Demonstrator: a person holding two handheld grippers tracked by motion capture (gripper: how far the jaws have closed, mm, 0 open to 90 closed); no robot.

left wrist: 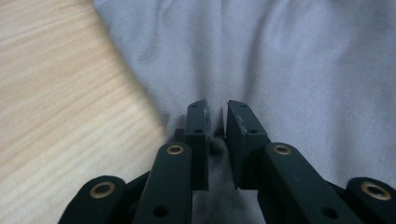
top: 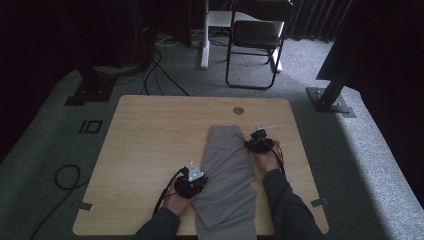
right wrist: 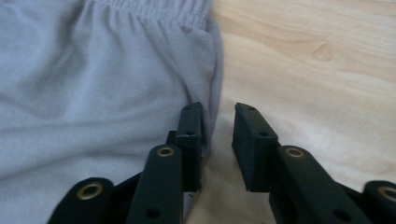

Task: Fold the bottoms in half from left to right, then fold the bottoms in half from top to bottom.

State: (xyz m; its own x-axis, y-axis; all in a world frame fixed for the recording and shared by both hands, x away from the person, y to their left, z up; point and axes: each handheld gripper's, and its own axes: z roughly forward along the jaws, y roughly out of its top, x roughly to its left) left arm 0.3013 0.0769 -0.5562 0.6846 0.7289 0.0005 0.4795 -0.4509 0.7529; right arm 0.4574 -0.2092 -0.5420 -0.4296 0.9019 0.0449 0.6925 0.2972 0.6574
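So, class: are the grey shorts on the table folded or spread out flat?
Folded lengthwise: the shorts form one narrow strip on the table, with the gathered waistband at the far end.

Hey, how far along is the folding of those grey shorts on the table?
Done so far: the grey shorts already lie in a long narrow strip on the wooden table, so one lengthwise fold looks made. In hand: the left gripper has a pinch of cloth between its fingers at the left edge, and the right gripper straddles the right edge below the waistband without clamping it. Left: probably folding the strip crosswise.
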